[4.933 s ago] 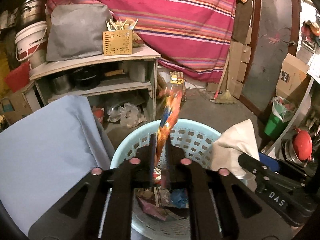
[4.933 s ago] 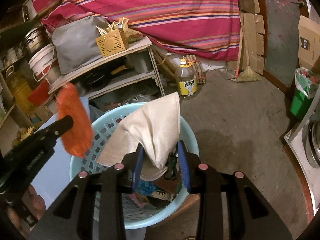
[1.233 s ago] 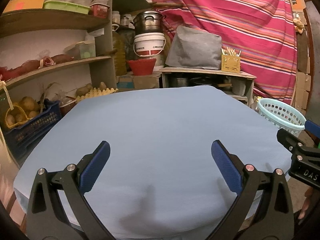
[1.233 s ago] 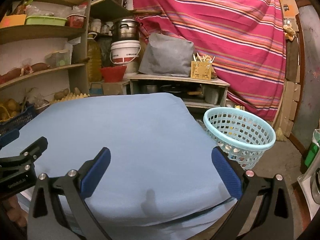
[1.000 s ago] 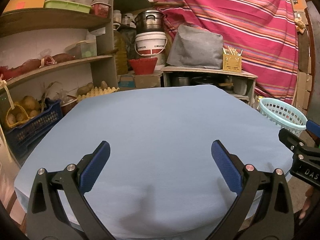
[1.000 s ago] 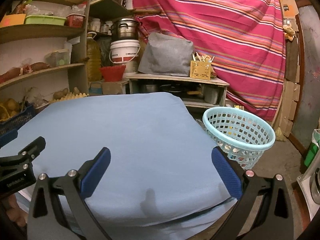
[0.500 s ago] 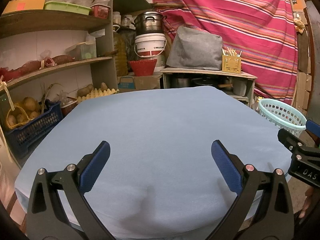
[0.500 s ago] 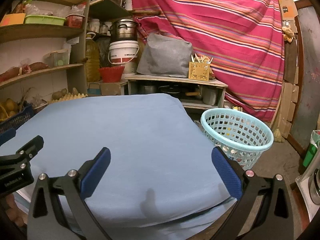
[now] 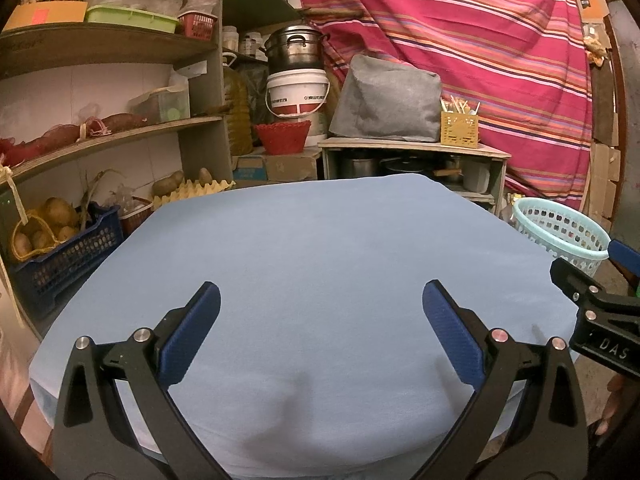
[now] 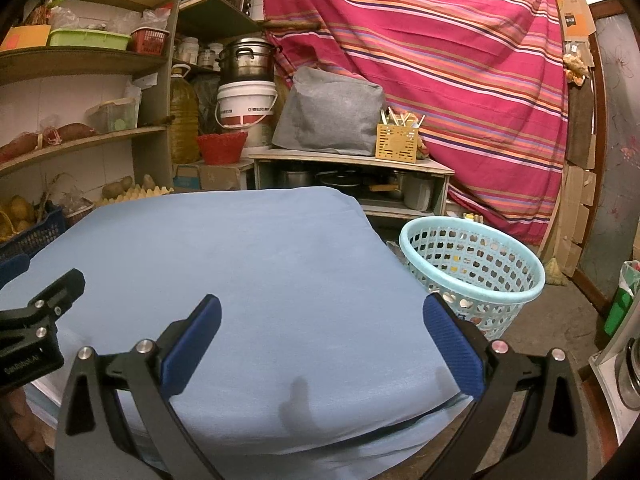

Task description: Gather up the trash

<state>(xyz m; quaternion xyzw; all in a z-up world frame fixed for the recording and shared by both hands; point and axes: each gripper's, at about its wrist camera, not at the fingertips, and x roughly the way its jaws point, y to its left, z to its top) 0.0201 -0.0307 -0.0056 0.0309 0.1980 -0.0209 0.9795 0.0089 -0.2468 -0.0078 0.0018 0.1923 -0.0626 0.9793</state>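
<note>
A light blue cloth covers the table (image 9: 320, 248) (image 10: 240, 264), and no trash shows on it. The pale turquoise basket (image 10: 472, 268) (image 9: 560, 232) stands on the floor off the table's right side; bits of colour show through its holes. My left gripper (image 9: 320, 332) hovers open over the table's near edge, nothing between its blue pads. My right gripper (image 10: 320, 332) is open too, over the near right part of the table, with the basket just beyond its right finger. Each gripper's black body shows at the edge of the other's view.
Shelves (image 9: 100, 136) on the left hold sacks, tubs and jars; potatoes fill a blue crate (image 9: 60, 248). A low wooden stand (image 10: 352, 176) behind the table carries a grey bag and a yellow holder. A striped cloth (image 10: 440, 60) hangs behind. A green bin (image 10: 620, 300) stands far right.
4.9 s ago both grippers were shut on trash over the basket: an orange wrapper on the left, a beige bag on the right. Now both are open and empty over the table.
</note>
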